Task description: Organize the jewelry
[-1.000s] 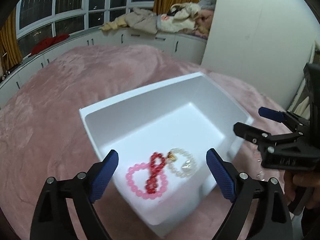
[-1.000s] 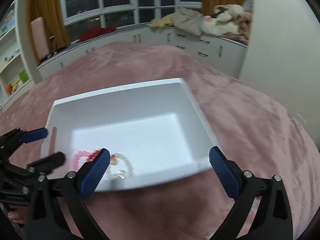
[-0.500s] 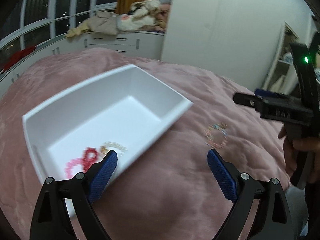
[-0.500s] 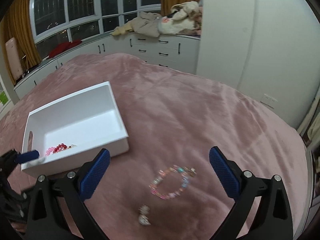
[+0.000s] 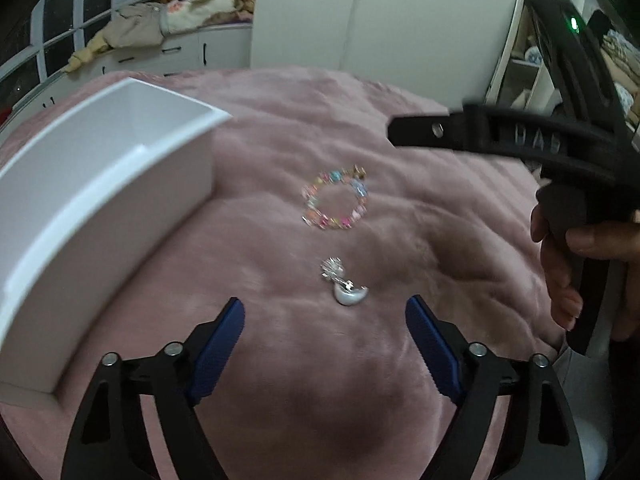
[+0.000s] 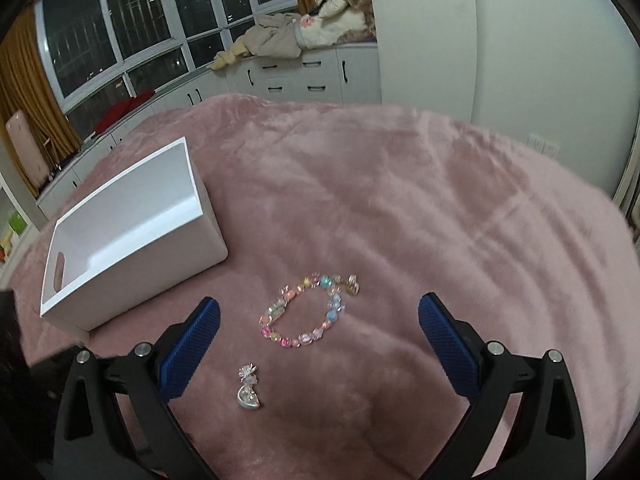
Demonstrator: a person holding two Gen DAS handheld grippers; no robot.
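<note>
A pastel bead bracelet (image 6: 308, 312) and a small silver charm (image 6: 249, 388) lie on the pink blanket. My right gripper (image 6: 319, 306) hovers open over the bracelet, which shows between its blue fingers without touching them. My left gripper (image 5: 324, 311) points down at the silver charm (image 5: 345, 286), which lies just past its fingertips. Its jaws are closing with nothing pressed between the pads. Farther on lies the bracelet (image 5: 335, 202). The white box (image 5: 120, 240) stands at the left, its contents hidden from here.
A hand (image 5: 560, 280) holds the right gripper's black handle at the right of the left wrist view. The white box (image 6: 152, 268) sits left of the jewelry. White cabinets (image 6: 304, 76) with piled clothes and a white wardrobe stand beyond the bed.
Both grippers swung right, from over the white box to the bracelet and charm on the blanket. The left jaws have narrowed a little; the beads in the box left view.
</note>
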